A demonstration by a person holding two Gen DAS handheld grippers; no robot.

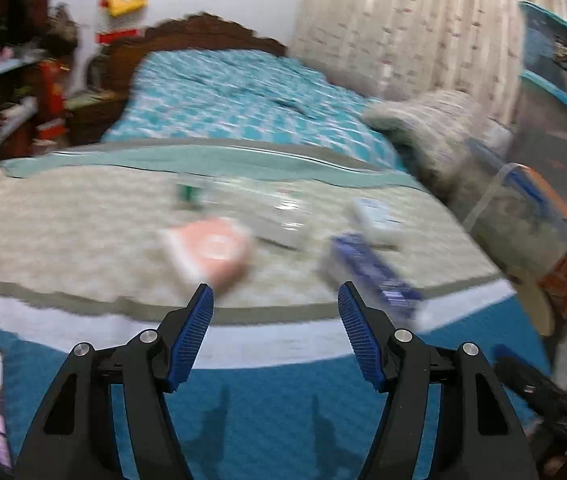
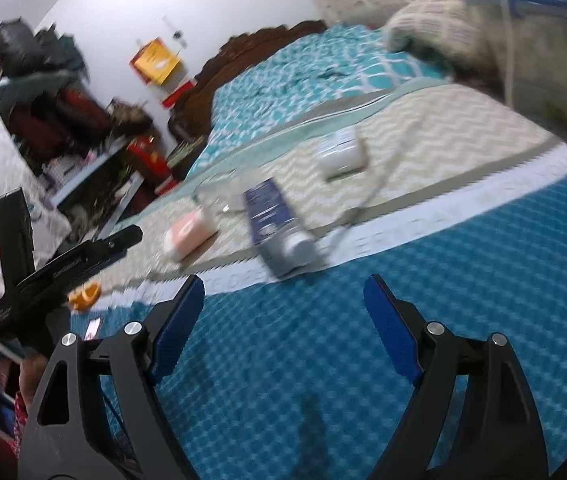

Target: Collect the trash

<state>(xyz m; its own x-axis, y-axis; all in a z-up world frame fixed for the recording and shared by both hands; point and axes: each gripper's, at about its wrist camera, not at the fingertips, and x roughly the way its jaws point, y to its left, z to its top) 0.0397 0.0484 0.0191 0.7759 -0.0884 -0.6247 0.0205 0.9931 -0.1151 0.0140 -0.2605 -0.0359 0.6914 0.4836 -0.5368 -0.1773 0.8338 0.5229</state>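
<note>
Just ahead of both hand-held grippers, left [image 1: 275, 300] and right [image 2: 283, 292], each spread wide and empty, the trash lies on the bed [image 2: 403, 280]: a blue box [image 2: 279, 224], a pink box [image 1: 211, 252], a white box [image 2: 341, 152] and a clear wrapper [image 1: 243, 204]. This looks like the approach, no piece yet reached. Next comes settling one gripper over the nearest box; open bedspread surrounds it, with the bed's near edge below and a clear bin [image 1: 523, 216] far right.

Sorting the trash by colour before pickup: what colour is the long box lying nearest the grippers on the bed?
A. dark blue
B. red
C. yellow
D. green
A: the long box is dark blue, lying beside a pink packet on the bed.
</note>
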